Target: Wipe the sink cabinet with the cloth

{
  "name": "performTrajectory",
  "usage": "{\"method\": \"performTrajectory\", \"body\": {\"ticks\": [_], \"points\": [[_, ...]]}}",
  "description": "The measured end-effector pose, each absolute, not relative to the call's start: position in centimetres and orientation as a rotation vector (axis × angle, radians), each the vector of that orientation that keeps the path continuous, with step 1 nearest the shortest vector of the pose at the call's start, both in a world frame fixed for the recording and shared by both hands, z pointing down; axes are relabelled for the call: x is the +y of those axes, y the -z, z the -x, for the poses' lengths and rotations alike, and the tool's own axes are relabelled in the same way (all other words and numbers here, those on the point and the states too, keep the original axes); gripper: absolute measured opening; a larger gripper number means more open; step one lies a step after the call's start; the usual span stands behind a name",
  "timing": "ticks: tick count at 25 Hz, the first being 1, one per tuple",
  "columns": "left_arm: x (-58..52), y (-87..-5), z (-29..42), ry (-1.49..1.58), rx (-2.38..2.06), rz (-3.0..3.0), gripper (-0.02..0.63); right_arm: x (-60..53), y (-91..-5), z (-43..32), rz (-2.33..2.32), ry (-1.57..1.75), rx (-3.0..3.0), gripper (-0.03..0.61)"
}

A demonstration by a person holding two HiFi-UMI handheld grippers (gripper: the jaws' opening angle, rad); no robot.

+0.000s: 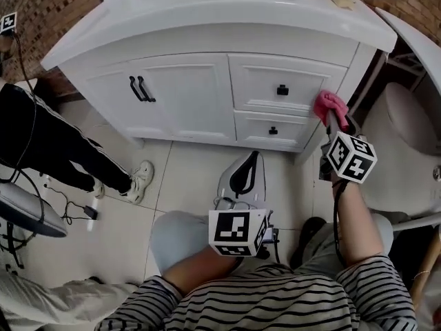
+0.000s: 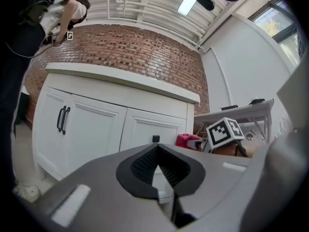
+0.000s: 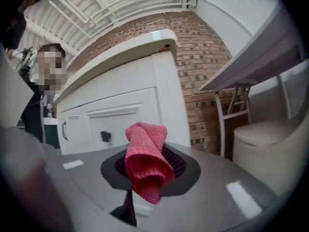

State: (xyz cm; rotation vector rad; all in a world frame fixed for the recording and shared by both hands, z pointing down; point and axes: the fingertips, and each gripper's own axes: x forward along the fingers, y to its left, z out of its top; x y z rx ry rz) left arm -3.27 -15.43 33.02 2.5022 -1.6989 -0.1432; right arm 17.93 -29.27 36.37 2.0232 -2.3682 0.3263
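The white sink cabinet (image 1: 186, 95) stands against a brick wall, with two doors at the left and two drawers at the right. A pink cloth (image 1: 329, 105) is bunched in my right gripper (image 1: 332, 118), which is shut on it at the cabinet's right front corner, beside the drawers. In the right gripper view the cloth (image 3: 145, 162) sticks up from the jaws, with the cabinet's corner post (image 3: 166, 100) just behind. My left gripper (image 1: 244, 176) is held low over the floor tiles in front of the cabinet, shut and holding nothing; its view faces the cabinet (image 2: 96, 124).
A person's leg and white shoe (image 1: 140, 179) stand on the floor at the left, with cables nearby. A white toilet (image 1: 406, 129) sits at the right of the cabinet, with a metal rack (image 3: 231, 110) beside the brick wall. The countertop (image 1: 227, 5) overhangs the drawers.
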Motion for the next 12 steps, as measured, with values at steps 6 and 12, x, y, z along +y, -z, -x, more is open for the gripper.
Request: {"method": "performTrajectory", "body": {"ticks": [6, 12], "points": [[-15.6, -31.8, 5.5, 0.227, -1.774, -2.465, 0.000, -31.1, -40.2, 2.4, -1.449, -0.275, -2.695, 0.091], [-16.0, -32.7, 6.8, 0.168, -1.829, -2.441, 0.000, -34.4, -41.7, 6.0, -1.409, -0.115, -2.628, 0.092]]}}
